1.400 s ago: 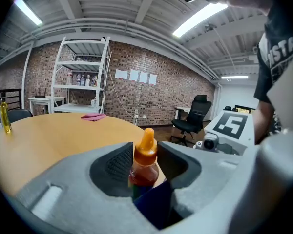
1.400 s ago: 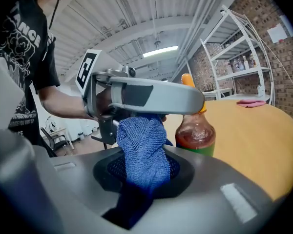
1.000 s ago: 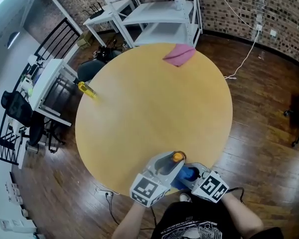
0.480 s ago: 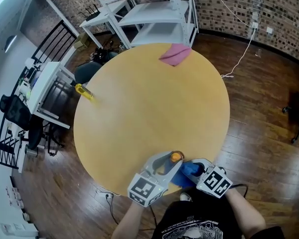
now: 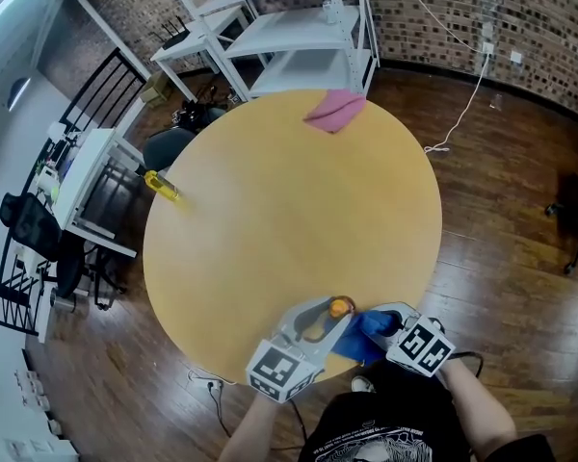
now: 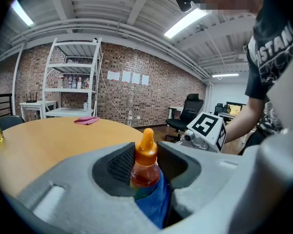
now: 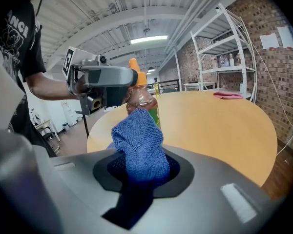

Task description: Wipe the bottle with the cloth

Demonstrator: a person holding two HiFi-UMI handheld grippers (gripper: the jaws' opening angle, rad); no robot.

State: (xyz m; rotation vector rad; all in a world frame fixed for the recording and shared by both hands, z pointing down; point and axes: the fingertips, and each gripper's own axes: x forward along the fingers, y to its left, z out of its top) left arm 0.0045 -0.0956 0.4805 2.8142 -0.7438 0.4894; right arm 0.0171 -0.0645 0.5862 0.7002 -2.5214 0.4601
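At the near edge of the round table (image 5: 289, 200), just in front of the person, the left gripper (image 5: 332, 313) was closed on a small bottle (image 6: 145, 168). Its two dark, ribbed pads pressed on the bottle from both sides and kept it upright. The bottle was of clear plastic with an amber liquid inside, a green label low on its body, and a smooth orange cap (image 6: 146, 147) that narrowed to a rounded tip.

The right gripper (image 7: 139, 172) was just beside it, on the right. Its jaws were clamped on a blue cloth (image 7: 139, 143). The cloth was soft and had a coarse, knitted-looking weave; it stood up from the jaws in a thick rounded fold, and a darker end hung down under them. The fold lay against the lower side of the bottle, and it covered a part of the label. Both grippers had smooth grey shells, and each one carried a cube with black and white square markers.

The table top was a plain, matt, light yellow wood. At its far edge lay a crumpled pink cloth (image 5: 333, 110), well apart from the grippers. At the left edge stood a slim yellow bottle (image 5: 162, 185). Behind the table there was a white metal shelf unit (image 5: 299, 27) against a brick wall (image 5: 443, 8), and the floor (image 5: 501, 210) was of dark, glossy wooden boards.
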